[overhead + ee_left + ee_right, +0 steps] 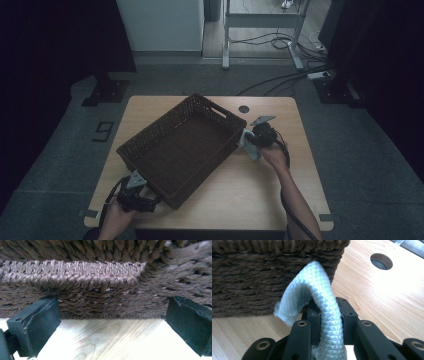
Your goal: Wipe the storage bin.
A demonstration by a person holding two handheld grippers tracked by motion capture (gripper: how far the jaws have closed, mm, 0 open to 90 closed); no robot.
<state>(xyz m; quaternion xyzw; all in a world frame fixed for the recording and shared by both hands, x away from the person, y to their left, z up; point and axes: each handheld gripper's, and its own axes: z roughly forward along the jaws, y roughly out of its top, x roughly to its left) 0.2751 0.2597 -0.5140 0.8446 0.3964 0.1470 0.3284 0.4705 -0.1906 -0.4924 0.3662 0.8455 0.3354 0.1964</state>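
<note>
The right gripper (pixel 325 312) has its jaws clamped tight on a pale blue quilted cloth (pixel 319 290), which arches up and droops against the side of the dark woven basket (pixel 182 145). The basket sits slantwise on the wooden tabletop (pixel 260 185). At its near corner, the left gripper (pixel 112 322) holds its jaws wide apart, just short of the wicker wall.

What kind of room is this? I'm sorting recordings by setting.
Probably a lab or workshop set up for recording, not a home: a lone wooden table on grey floor, dark curtains at both sides, and loose cables by a metal frame behind.
</note>
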